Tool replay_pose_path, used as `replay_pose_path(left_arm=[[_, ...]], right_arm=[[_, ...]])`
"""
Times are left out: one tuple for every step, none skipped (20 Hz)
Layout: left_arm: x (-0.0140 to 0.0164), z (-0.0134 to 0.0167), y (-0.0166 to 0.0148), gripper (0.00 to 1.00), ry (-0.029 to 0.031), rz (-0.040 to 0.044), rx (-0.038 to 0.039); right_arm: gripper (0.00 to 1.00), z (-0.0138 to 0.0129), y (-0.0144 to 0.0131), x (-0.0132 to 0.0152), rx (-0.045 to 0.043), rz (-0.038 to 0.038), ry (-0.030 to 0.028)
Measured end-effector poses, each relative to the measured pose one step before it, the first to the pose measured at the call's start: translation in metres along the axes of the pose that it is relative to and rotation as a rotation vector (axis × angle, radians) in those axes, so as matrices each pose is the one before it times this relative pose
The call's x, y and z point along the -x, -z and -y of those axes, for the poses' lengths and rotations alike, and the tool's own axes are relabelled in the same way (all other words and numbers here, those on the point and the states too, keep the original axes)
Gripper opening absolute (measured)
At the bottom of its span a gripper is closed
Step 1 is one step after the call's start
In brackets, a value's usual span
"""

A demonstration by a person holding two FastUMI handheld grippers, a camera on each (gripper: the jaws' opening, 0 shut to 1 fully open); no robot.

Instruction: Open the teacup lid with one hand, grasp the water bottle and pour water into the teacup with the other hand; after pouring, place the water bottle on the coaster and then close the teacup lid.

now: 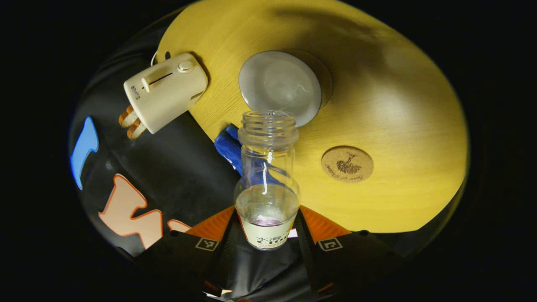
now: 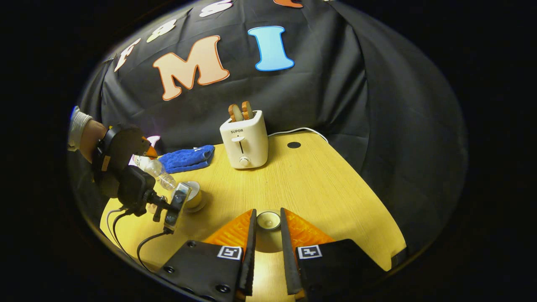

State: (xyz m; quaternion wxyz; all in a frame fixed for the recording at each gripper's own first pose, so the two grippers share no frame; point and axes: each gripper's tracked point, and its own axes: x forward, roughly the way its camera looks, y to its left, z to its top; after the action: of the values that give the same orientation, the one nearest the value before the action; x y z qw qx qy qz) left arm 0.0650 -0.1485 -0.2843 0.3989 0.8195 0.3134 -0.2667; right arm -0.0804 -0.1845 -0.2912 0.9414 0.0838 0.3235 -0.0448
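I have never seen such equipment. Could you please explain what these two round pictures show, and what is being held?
There is no robot here. A person holds a two-finger grasping tool in each hand, and a wide-angle camera rides on each tool. The left gripper view looks along the left tool, which grips an uncapped water bottle tilted with its mouth over the open teacup. The right gripper view looks along the right tool, which holds the teacup's lid between its fingers; farther off on the left it shows the person's hand with the other tool. On the wooden table are also a cork coaster, a toaster and a blue cloth.
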Motion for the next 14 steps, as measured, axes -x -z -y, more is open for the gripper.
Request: replay_pose_path(left_arm=[[-0.00108,0.0053,-0.00092,0.7,0.01339,0.03105,0.05614],[-0.00355,0.00719,0.00078,0.7,0.01667,0.02693,0.06651],[-0.00197,0.00584,-0.00079,0.7,0.01912,0.02838,0.06795],[-0.00258,0.00589,0.00241,0.7,0.01766,0.0221,0.06711],[-0.00149,0.00827,0.0011,0.7,0.02097,0.02627,0.06563],[-0.00022,0.00749,0.00075,0.7,0.02012,0.03471,0.06309],[-0.00129,0.0054,0.00268,0.7,0.01007,0.02263,0.06421],[-0.00084,0.00305,0.00185,0.7,-0.00075,0.02954,0.06158],[-0.00313,0.0004,-0.00167,0.7,0.00145,0.02164,0.06101],[-0.0022,0.00232,0.0018,0.7,0.00637,0.01475,0.06345],[-0.0018,0.00189,0.00245,0.7,0.002,0.02731,0.07337],[-0.00192,0.00221,0.00221,0.7,0.00256,0.02836,0.06027],[-0.00115,0.00018,-0.00081,0.68,-0.00683,0.03381,0.05497],[0.00112,-0.00149,-0.003,0.69,-0.01084,0.03901,0.04937]], right_arm=[[0.35,-0.0013,-0.00174,0.00112,0.00589,0.00014,0.0008],[0.36,-0.00145,-0.00149,0.00039,0.00741,-0.00125,0.00099],[0.35,-0.00187,-0.00083,0.00186,0.00906,-0.00024,0.00005],[0.33,-0.00245,-0.00213,0.00146,0.01038,0.00025,-0.00078],[0.31,-0.00307,-0.00225,-0.00019,0.0107,0.00009,-0.00126],[0.31,-0.00304,-0.00232,0.00078,0.01019,0.00069,-0.00272],[0.31,-0.00342,-0.00142,0.00053,0.01001,-0.00108,-0.00235],[0.31,-0.00396,-0.00216,-0.00015,0.00939,-0.00114,-0.00314],[0.31,-0.00443,-0.00141,-0.00027,0.00901,-0.00133,-0.00349],[0.31,-0.00391,-0.00226,-0.00034,0.01028,-0.00177,-0.00265],[0.31,-0.00383,-0.00211,-0.00047,0.01021,-0.00053,-0.00281],[0.32,-0.00442,-0.0023,-0.00029,0.00887,-0.00034,-0.0032],[0.32,-0.00512,-0.00167,-0.00085,0.00682,-0.00026,-0.00463],[0.31,-0.0049,-0.00252,0.00029,0.00635,-0.00096,-0.00512]])
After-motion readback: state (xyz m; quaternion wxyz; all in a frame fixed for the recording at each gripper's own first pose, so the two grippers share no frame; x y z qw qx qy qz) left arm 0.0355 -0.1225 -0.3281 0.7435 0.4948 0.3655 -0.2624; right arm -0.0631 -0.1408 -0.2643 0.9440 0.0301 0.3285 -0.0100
